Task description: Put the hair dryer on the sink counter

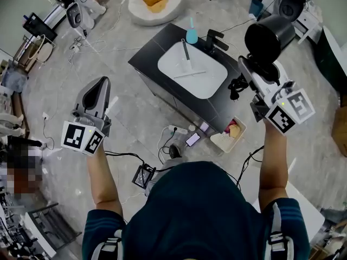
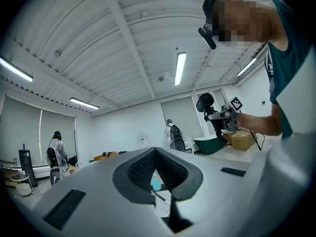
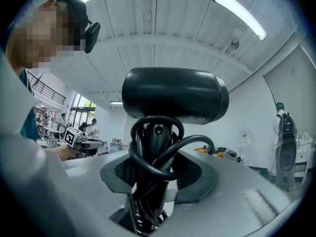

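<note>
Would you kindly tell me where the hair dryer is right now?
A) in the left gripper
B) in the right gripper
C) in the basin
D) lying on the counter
B: the right gripper has its jaws clamped on the handle of the hair dryer, which is held in the air, off the counter.

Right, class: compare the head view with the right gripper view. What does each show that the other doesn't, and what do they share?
Head view only: the dark sink counter with its white basin, black faucet and blue bottle, seen from above.
Right gripper view only: the ceiling light strips and a person standing at the far right.
Both: the black hair dryer, gripped by its handle in the right gripper and not yet set down on the counter.
</note>
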